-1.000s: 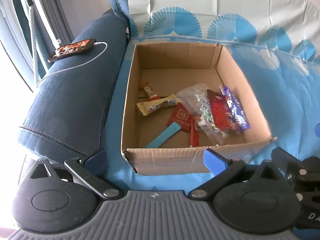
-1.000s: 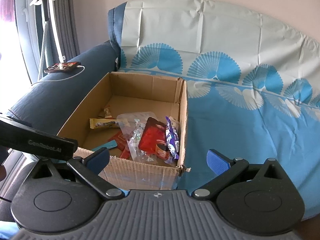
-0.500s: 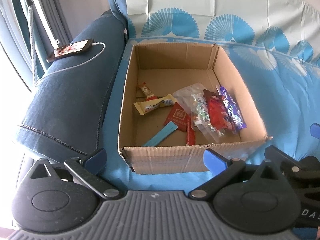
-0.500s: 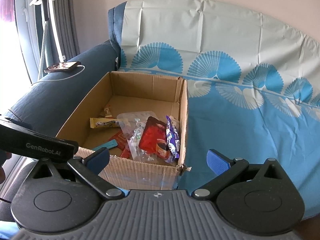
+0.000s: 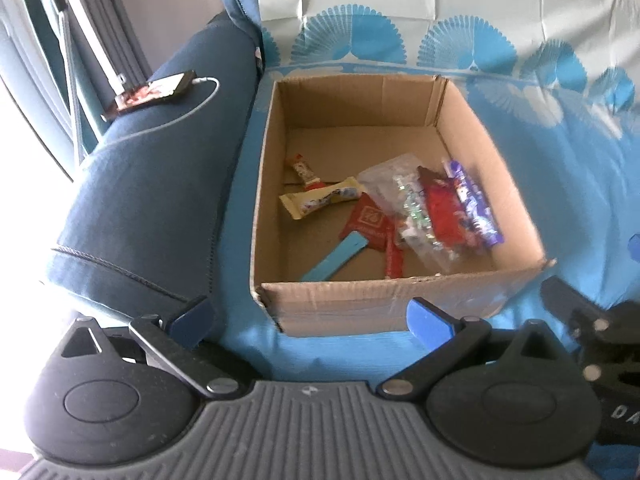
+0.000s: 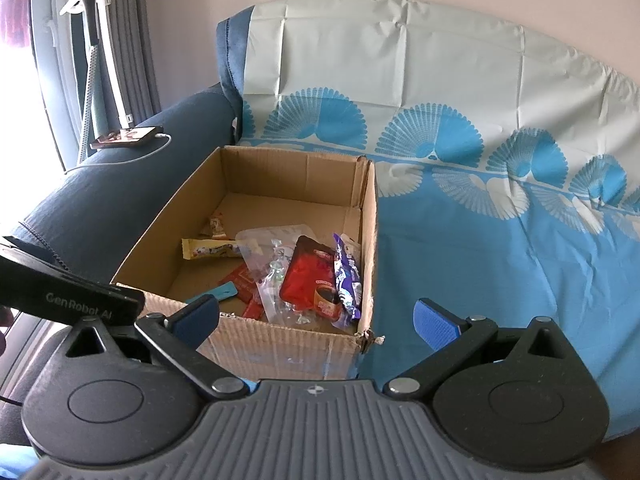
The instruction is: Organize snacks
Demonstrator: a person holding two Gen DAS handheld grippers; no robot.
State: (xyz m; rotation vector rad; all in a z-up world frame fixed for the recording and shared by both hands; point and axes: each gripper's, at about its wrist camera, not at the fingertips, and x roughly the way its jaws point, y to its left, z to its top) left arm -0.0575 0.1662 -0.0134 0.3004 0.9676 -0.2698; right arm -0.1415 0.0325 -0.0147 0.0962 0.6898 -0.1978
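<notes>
While your left tool (image 5: pixel 310 318) hangs wide and empty before the open brown cardboard box (image 5: pixel 372 304), your right tool (image 6: pixel 316 316) is just as wide, holding nothing; the box sits on the blue fan-patterned sofa cover (image 6: pixel 480 248); inside, toward 3 o'clock, lie a clear crinkly bag of sweets (image 5: pixel 404 204), a red foil pouch (image 5: pixel 444 212) and a purple wrapper (image 5: pixel 474 204); a yellow bar (image 5: pixel 320 202) lies at 9 o'clock, a flat blue stick (image 5: pixel 334 260) toward 6.

Both wrist views look down from near the cardboard box (image 5: pixel 384 304) (image 6: pixel 280 344), the right one lower.
</notes>
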